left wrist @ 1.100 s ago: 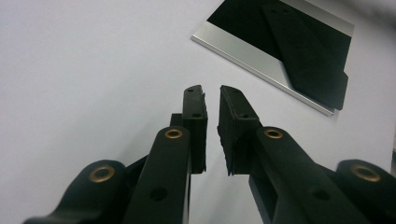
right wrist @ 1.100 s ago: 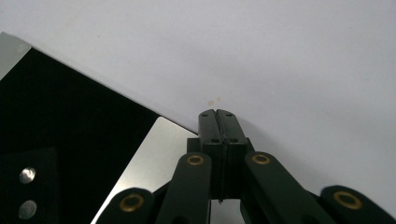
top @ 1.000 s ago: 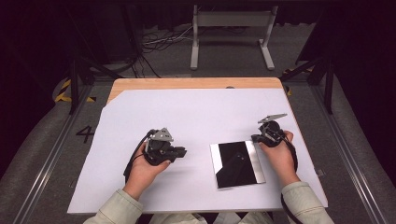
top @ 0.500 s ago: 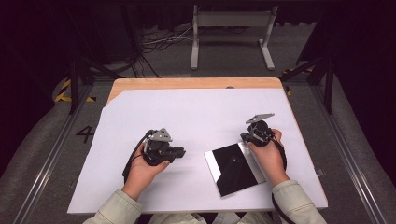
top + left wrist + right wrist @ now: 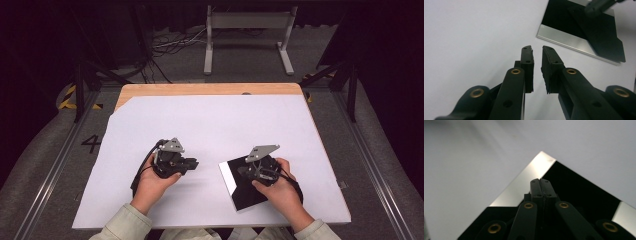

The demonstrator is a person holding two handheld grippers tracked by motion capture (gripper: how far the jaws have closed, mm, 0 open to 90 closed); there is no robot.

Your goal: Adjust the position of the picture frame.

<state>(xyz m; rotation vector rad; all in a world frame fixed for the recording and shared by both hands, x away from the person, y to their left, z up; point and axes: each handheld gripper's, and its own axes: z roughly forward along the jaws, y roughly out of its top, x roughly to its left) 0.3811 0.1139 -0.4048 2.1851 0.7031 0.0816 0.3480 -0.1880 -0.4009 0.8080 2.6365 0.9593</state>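
A glossy black square plate (image 5: 239, 194) with a silvery strip along one edge lies askew on the white sheet, near the front right. My right gripper (image 5: 243, 173) is over it, jaws pressed together with nothing between them. In the right gripper view its tips (image 5: 540, 181) hover above the plate (image 5: 579, 192) and point toward a bright corner. My left gripper (image 5: 195, 163) rests on the sheet to the left of the plate. Its jaws (image 5: 537, 50) stand a narrow gap apart and hold nothing. The plate (image 5: 584, 27) lies beyond them, with the right gripper (image 5: 599, 5) above it.
The white sheet (image 5: 210, 125) covers a wooden table whose bare strip (image 5: 210, 89) shows at the far edge. A grey metal stand (image 5: 247, 30) and cables sit on the floor beyond. Rails run along both sides of the table.
My right hand moved left from beside the plate's right edge to over the plate. The plate turned from square to askew and slid slightly left and nearer. The left hand stayed put.
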